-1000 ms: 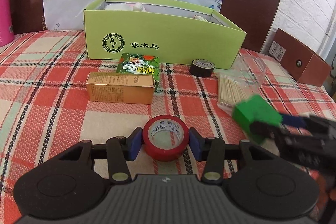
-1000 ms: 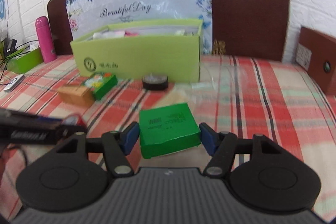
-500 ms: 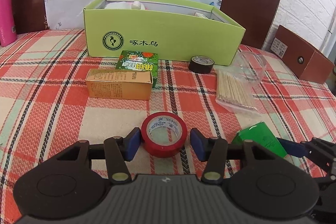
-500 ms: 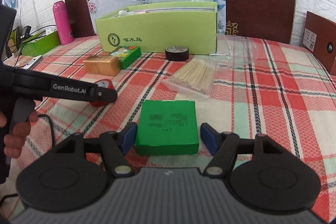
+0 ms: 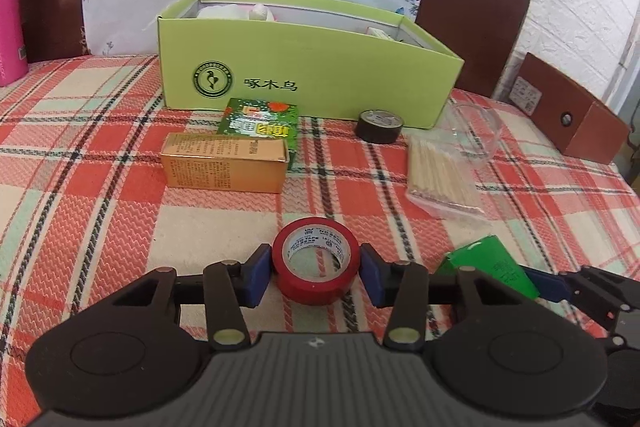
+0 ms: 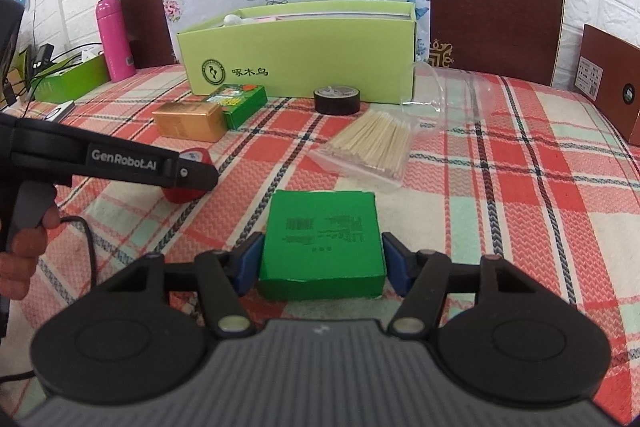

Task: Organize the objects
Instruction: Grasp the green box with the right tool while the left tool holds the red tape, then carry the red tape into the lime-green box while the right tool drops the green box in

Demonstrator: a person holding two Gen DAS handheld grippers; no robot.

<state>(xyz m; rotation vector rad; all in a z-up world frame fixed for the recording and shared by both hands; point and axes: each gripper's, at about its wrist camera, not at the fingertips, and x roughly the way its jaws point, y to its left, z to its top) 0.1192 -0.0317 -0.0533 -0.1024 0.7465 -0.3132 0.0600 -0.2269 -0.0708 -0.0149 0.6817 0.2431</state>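
Task looks early to middling: the light green box (image 5: 308,67) at the back of the bench (image 5: 80,187) already has a few pale items inside, hard to make out. Not yet stowed on the bench: gold box (image 5: 224,169), green printed packet (image 5: 260,125), black tape roll (image 5: 379,126), bag of sticks (image 5: 440,175), clear cup (image 5: 476,131), plus the two pieces in hand

Left hand-held gripper (image 5: 316,271): spread about the red tape roll (image 5: 315,257), which sits on the cloth; left pad seems to touch, right pad shows a slim gap, so probably no firm pinch

Right hand-held gripper (image 6: 322,263): spread either side of the green box (image 6: 322,239) lying flat on the bench, pads at its sides, apparently not pressing
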